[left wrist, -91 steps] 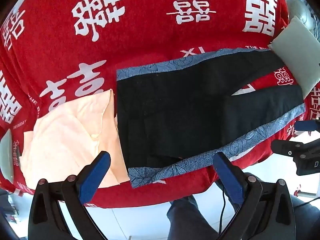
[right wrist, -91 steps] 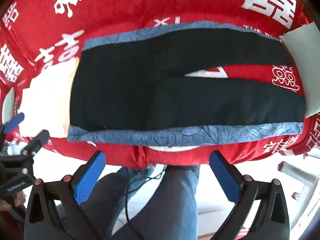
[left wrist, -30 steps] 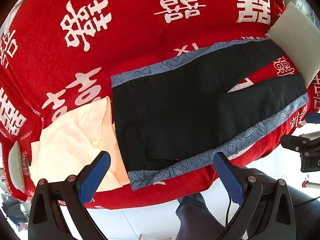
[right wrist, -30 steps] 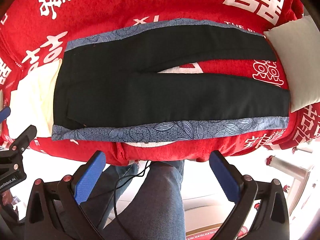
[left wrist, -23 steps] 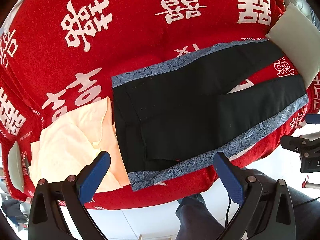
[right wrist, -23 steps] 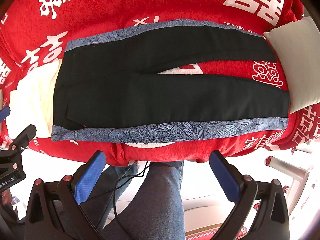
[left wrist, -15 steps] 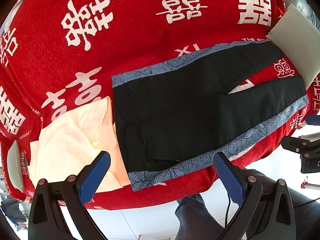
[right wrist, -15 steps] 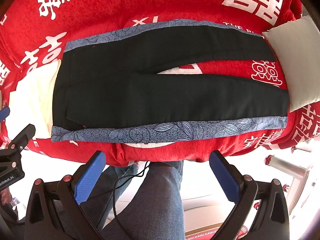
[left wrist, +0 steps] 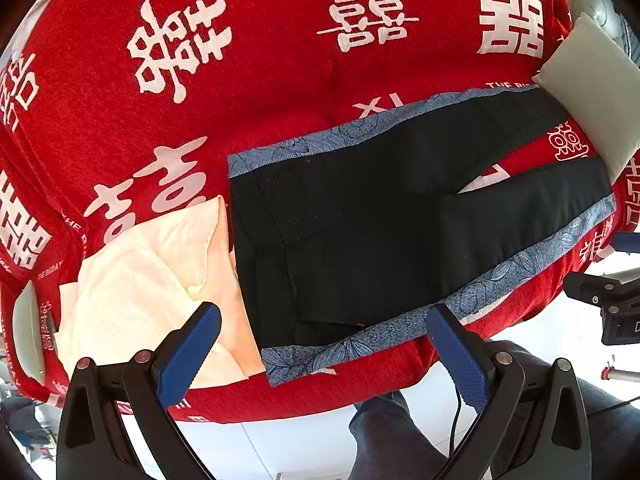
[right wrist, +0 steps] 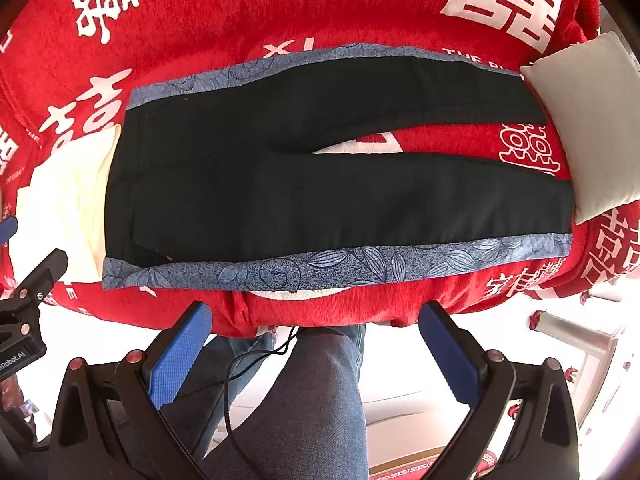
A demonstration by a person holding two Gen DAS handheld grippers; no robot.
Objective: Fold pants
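Black pants (left wrist: 380, 232) with blue leaf-patterned side stripes lie flat on a red cloth-covered table (left wrist: 260, 100), waist to the left, both legs spread toward the right. They also show in the right wrist view (right wrist: 320, 184). My left gripper (left wrist: 324, 316) is open and empty, held above the table's near edge by the waist corner. My right gripper (right wrist: 316, 316) is open and empty, held off the near edge in front of the nearer leg's blue stripe (right wrist: 360, 264).
A cream folded garment (left wrist: 148, 280) lies left of the waist, partly under it. A grey-white cushion (left wrist: 588, 92) sits at the leg ends on the right. A person's jeans-clad legs (right wrist: 312, 400) and a cable are below the table edge.
Both grippers have drifted only slightly; the pants sit a little lower in both views than three seconds ago. The pants themselves have not moved on the table.
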